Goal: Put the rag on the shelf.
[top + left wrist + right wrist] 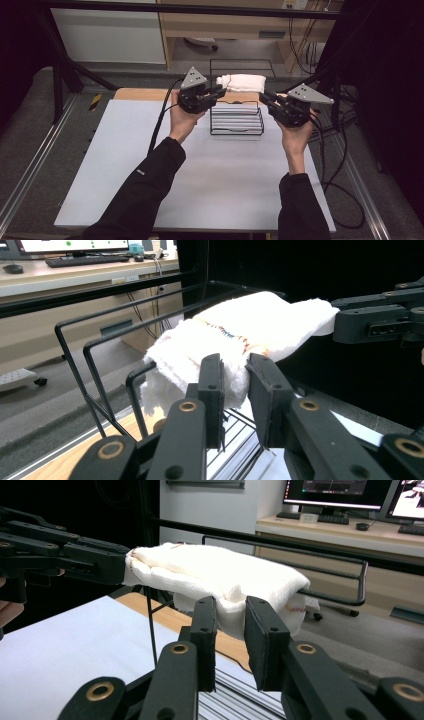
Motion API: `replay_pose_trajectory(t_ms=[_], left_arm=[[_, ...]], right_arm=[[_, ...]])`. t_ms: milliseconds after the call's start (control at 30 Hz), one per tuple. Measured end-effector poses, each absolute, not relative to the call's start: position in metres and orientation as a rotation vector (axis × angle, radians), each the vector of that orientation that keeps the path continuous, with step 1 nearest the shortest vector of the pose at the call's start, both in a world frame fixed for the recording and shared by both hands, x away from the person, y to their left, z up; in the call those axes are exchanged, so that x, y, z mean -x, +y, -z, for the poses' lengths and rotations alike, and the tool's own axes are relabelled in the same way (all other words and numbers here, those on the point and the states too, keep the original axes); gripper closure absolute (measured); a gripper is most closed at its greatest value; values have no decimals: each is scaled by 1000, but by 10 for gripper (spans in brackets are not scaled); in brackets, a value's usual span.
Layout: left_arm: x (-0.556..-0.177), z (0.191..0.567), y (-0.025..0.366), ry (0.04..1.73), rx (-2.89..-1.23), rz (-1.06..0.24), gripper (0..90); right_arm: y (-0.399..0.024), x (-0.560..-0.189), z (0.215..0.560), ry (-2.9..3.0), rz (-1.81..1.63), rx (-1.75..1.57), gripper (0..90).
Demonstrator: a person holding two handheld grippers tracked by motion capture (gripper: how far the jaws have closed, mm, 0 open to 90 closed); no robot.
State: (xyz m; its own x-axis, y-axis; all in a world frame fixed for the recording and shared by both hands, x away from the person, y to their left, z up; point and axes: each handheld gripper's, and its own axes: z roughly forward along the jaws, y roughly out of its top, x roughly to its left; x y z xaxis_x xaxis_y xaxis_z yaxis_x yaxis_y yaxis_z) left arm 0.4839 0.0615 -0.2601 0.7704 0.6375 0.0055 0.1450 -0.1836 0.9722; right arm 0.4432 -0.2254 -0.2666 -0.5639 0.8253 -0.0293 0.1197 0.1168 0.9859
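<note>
Above the far table edge, a folded white towel [243, 82] hangs over a wire rack [236, 120] on a pale mat [200, 175]; desks with monitors stand beyond. Left gripper [218, 91] and right gripper [266, 97] each pinch one towel end between narrowly parted jaws.

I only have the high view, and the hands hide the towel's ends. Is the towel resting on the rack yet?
Observer: In the right gripper view, the towel appears to lie over a top bar of the rack.
Operator: Are the left jaws shut on it?
Observer: The left gripper has its jaws slightly apart with towel between them; I can't tell whether they pinch it.
Operator: And the right?
Observer: Much the same. The right gripper has its jaws a little apart, with the towel's edge at their tips.
</note>
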Motion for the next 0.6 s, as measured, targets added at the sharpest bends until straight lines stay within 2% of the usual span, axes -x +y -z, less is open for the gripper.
replay_pose_trajectory(t_ms=[267, 333, 367, 500, 600], left_arm=[[-483, 262, 61, 622, -1748, -506, 739], [-483, 262, 60, 626, -1750, -506, 745], [-483, 262, 60, 626, -1752, -509, 748], [-484, 264, 59, 630, -1754, -504, 747], [-483, 264, 59, 630, -1756, -501, 724]], right_arm=[[-227, -439, 263, 1781, -1535, -904, 636], [-227, -438, 259, 1777, -1550, -899, 643], [-225, -438, 257, 1776, -1559, -895, 654], [-216, -443, 256, 1816, -1528, -893, 793], [-208, -452, 262, 1857, -1504, -930, 838]])
